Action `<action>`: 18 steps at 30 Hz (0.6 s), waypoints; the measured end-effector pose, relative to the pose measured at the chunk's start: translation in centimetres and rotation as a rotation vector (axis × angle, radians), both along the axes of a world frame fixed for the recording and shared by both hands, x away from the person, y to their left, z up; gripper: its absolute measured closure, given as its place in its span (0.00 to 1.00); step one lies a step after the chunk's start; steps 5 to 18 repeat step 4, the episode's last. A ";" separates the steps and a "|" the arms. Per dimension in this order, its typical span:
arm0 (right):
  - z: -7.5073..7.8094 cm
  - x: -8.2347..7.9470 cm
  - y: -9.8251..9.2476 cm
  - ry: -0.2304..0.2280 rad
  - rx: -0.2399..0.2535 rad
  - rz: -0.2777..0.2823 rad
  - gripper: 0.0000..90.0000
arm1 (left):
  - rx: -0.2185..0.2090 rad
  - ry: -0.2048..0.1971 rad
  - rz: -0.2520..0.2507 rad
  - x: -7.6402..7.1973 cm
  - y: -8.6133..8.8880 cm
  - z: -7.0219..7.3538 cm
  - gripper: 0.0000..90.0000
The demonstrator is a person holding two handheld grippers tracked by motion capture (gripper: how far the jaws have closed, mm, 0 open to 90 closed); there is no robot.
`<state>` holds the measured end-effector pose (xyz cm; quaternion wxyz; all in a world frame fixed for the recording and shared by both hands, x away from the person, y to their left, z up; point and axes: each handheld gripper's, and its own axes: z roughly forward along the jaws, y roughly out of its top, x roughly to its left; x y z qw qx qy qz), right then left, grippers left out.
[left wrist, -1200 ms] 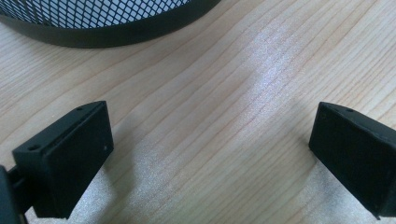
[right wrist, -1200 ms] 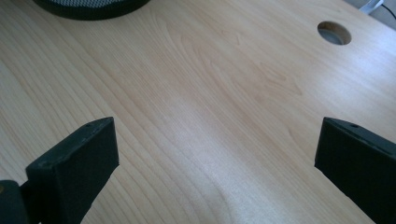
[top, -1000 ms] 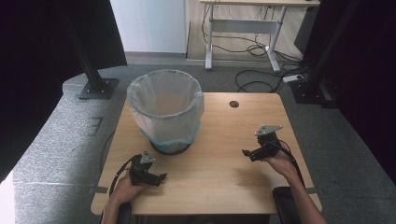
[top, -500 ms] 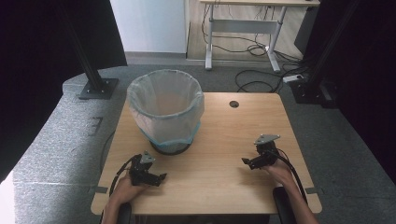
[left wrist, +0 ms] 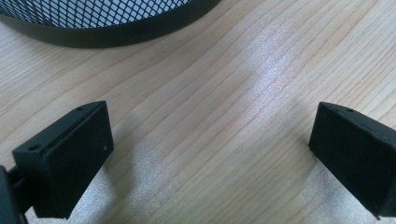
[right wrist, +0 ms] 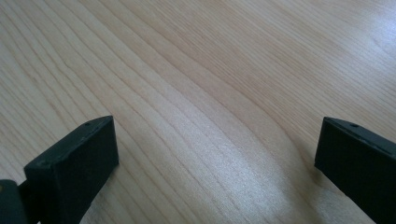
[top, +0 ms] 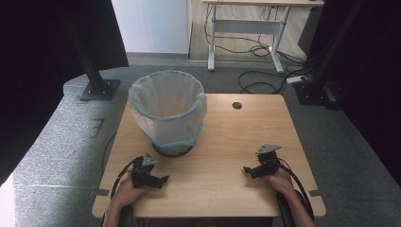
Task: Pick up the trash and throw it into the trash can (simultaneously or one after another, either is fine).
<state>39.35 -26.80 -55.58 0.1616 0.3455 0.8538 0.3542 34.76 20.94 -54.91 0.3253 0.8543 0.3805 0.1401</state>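
Right gripper [top: 251, 169] has drawn back toward the near table [top: 227, 137] edge and sits lower since a second ago; left gripper [top: 158, 180] unchanged. Both jaw pairs spread wide over bare wood, nothing between them. Lined mesh bin [top: 168, 111] stands just beyond the left gripper.

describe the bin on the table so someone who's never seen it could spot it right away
On the wooden table, look to the far left part, just beyond the left gripper. The bin is a black mesh wastebasket lined with a pale translucent bag, the one tall thing standing there.
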 end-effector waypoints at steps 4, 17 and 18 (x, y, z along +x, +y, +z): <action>-0.1 0.1 -0.2 0.022 0.023 -0.011 0.00 | 0.000 0.000 0.000 0.0 0.0 0.0 0.00; -0.1 0.1 -0.2 0.022 0.023 -0.011 0.00 | 0.000 0.000 0.000 0.0 0.0 0.0 0.00; -0.1 0.1 -0.2 0.022 0.023 -0.011 0.00 | 0.000 0.000 0.000 0.0 0.0 0.0 0.00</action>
